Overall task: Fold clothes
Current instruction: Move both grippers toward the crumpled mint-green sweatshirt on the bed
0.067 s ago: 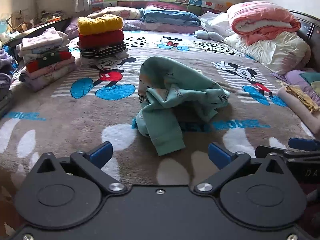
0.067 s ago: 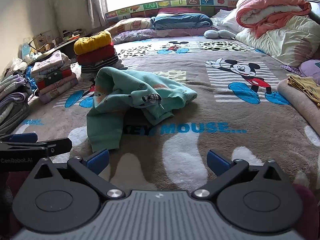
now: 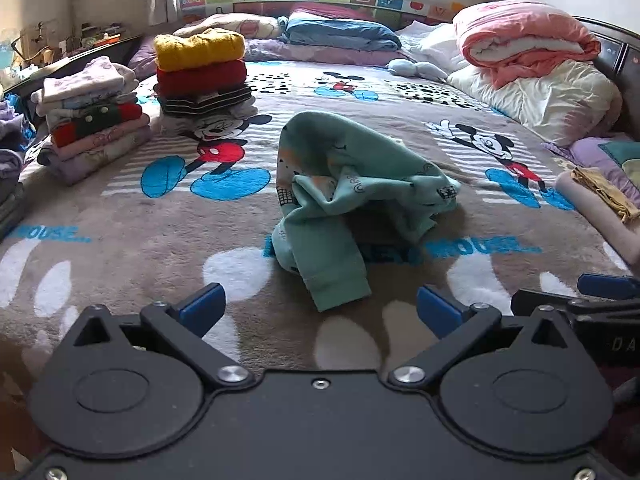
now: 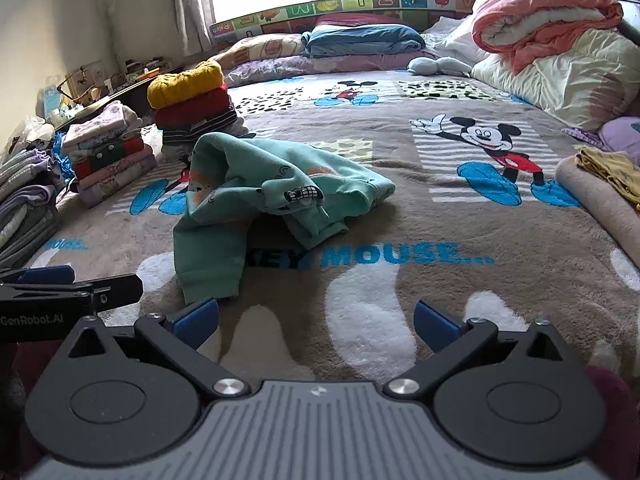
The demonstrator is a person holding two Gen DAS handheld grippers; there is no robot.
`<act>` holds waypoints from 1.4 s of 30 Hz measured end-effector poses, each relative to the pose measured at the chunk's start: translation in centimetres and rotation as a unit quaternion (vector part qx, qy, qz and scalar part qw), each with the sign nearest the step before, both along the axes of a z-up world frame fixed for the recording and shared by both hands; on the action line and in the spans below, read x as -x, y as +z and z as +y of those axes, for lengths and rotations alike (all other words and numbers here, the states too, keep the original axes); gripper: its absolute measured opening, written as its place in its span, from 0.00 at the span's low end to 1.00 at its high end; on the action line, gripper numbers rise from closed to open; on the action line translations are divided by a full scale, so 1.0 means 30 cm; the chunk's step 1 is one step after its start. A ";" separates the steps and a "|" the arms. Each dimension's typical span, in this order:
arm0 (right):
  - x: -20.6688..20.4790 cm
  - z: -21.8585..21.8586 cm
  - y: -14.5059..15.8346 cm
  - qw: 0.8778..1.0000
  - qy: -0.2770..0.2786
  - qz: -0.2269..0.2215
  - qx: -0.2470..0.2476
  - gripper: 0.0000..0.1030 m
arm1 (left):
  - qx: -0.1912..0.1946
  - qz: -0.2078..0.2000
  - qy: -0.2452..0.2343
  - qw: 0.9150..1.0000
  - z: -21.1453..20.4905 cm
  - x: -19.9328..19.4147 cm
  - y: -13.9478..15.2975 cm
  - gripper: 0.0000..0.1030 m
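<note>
A crumpled teal garment [image 3: 352, 196] lies in a heap in the middle of the Mickey Mouse blanket [image 3: 120, 232], one sleeve trailing toward me. It also shows in the right wrist view [image 4: 264, 192]. My left gripper [image 3: 320, 312] is open and empty, just short of the sleeve's cuff. My right gripper [image 4: 316, 320] is open and empty, to the right of the cuff; its left fingertip [image 4: 196, 318] is close to the cuff. Each gripper shows at the edge of the other's view.
Two stacks of folded clothes [image 3: 200, 76] [image 3: 92, 120] stand at the back left. More folded clothes [image 4: 24, 208] lie at the far left. Pillows and rolled quilts [image 3: 528, 64] sit at the back right. Unfolded clothes [image 4: 608, 172] lie at the right edge.
</note>
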State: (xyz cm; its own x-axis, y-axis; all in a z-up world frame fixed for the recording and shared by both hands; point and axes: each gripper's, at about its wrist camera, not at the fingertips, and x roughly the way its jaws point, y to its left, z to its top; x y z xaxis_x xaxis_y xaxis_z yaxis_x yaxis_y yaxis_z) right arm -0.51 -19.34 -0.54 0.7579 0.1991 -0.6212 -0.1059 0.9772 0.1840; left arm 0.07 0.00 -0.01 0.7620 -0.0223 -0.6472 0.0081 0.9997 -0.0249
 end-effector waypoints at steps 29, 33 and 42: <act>-0.026 0.006 -0.044 1.000 0.002 0.023 0.001 1.00 | 0.004 0.013 -0.006 1.000 -0.007 -0.021 -0.043 1.00; -0.032 0.006 -0.046 1.000 0.002 0.026 0.001 1.00 | 0.006 0.013 -0.004 1.000 -0.006 -0.024 -0.043 1.00; -0.030 0.005 -0.051 1.000 0.003 0.026 0.001 1.00 | 0.008 0.014 -0.006 1.000 -0.005 -0.025 -0.045 1.00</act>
State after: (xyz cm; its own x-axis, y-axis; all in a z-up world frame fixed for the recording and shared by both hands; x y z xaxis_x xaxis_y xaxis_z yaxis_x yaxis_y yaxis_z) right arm 0.41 -19.20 -2.08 0.7234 0.2023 -0.6601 -0.1021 0.9769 0.1875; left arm 0.82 -0.16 -1.36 0.7429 -0.0426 -0.6681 0.0201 0.9989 -0.0413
